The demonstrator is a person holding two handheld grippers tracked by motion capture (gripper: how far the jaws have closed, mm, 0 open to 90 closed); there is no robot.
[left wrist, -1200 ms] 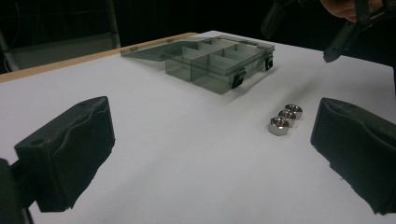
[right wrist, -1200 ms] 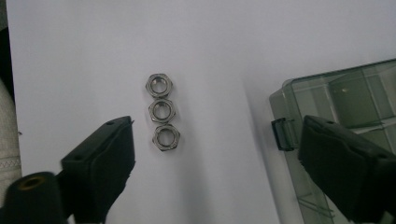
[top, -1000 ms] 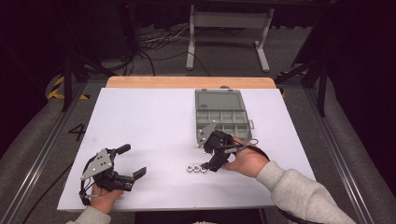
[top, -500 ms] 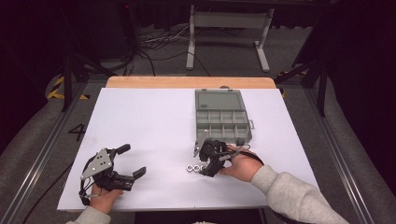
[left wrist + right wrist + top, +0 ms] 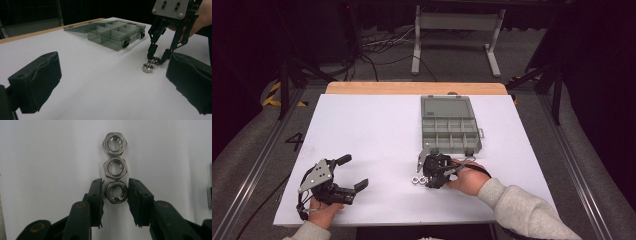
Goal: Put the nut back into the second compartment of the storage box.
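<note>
At the lower middle of the high view, the right gripper (image 5: 428,178) has just closed its jaws on the nearest of 3 nuts (image 5: 116,192) in a row; the left gripper (image 5: 347,174) stays spread.

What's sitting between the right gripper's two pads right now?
One steel nut, the nearest of three in a row, sits between the right gripper pads, seen in the right gripper view.
</note>
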